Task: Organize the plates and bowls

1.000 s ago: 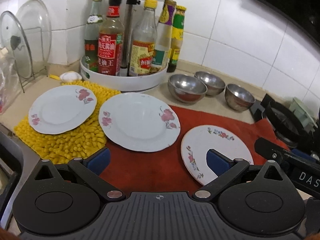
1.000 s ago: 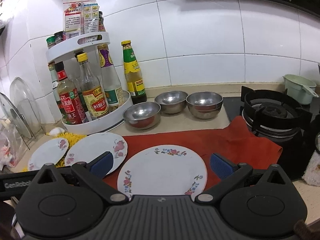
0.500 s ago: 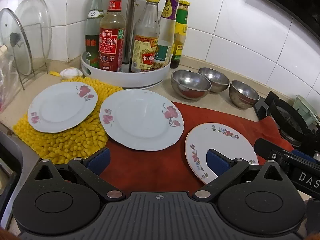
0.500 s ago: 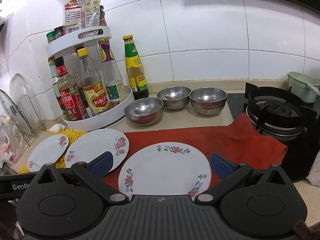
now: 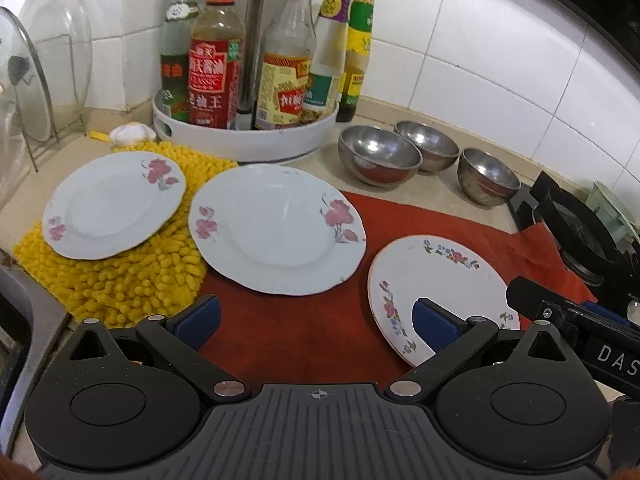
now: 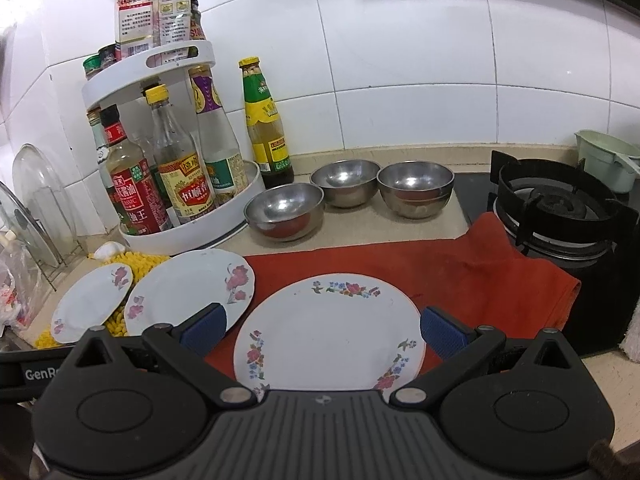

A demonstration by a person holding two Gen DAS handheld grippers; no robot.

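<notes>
The left tool [image 5: 316,318] hangs with its blue-padded fingers [image 5: 196,318] spread wide, nothing between them. The right tool [image 6: 323,326] is likewise spread wide and empty-handed, its body also showing at the left view's right edge.

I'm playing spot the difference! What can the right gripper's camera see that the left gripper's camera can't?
Only the right wrist view shows the top shelf of the white rack with packets on it, and the whole green cup by the stove.

Only the left wrist view shows the whole yellow mat under the small plate.

Both show three plates, the three steel bowls, the red cloth, sauce bottles, glass lids, and both grippers open, holding nothing: left gripper, right gripper.
</notes>
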